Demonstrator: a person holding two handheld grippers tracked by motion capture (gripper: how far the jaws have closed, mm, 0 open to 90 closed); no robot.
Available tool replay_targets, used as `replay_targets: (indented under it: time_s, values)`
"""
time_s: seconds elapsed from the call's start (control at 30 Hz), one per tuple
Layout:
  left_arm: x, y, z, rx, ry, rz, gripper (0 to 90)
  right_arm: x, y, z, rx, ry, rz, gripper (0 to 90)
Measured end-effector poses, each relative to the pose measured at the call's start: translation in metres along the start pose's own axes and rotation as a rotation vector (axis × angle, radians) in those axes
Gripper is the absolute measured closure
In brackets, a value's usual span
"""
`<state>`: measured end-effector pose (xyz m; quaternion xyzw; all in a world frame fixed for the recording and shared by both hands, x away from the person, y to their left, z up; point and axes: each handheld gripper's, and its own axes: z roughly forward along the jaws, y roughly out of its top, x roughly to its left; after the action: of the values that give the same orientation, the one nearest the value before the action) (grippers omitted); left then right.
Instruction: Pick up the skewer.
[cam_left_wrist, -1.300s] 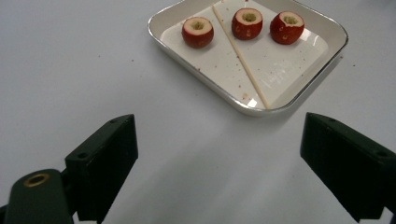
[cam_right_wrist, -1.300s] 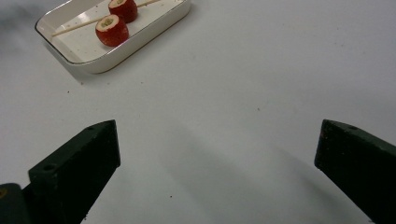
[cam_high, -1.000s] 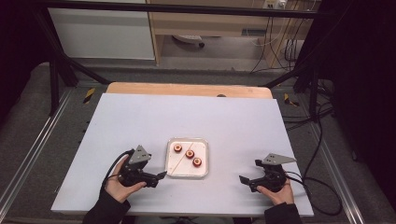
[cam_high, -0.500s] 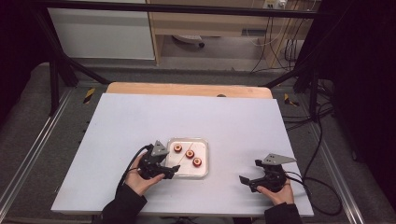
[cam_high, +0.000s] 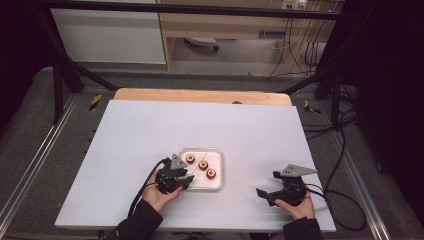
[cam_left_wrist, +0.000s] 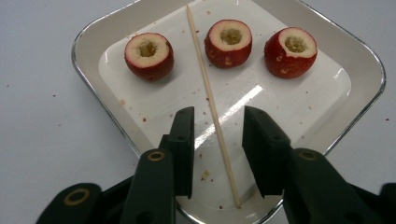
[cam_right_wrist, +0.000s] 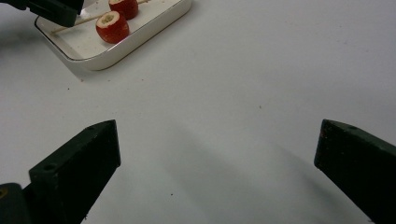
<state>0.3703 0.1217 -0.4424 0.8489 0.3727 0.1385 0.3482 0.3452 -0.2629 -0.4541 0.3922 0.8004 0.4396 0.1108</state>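
The left gripper (cam_left_wrist: 214, 128) hung low over the near part of the tray (cam_left_wrist: 93, 28), at lower centre of the high view, its jaws having just been closing around the skewer (cam_left_wrist: 210, 98) but not yet pinching it, a gap showing on each side. That looked like the pick-up step; the next move would call for closing fully on the thin, pale stick, which lay flat and aslant between the three cored red fruits (cam_left_wrist: 149, 55). The right gripper (cam_high: 280, 192) rested on the bench (cam_high: 150, 130) at lower right, spread wide and empty.
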Motion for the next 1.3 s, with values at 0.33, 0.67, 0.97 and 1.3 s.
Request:
replay_targets:
  time_s: [0.33,0.67,0.97,1.3]
  values:
    - [-0.003,-0.003,0.003,-0.016,0.031,-0.019,77.5,0.0,0.0,0.0,0.001,0.002,-0.001,0.9]
    - [-0.006,-0.005,0.003,-0.03,0.069,-0.044,87.4,0.0,0.0,0.001,0.008,0.004,0.003,1.0]
    - [-0.006,-0.006,0.003,-0.045,0.068,-0.063,88.4,0.0,0.0,0.002,0.012,0.007,0.001,1.0]
    - [0.0,-0.006,-0.009,-0.11,0.041,-0.077,88.6,0.0,0.0,0.002,0.011,0.008,-0.001,1.0]
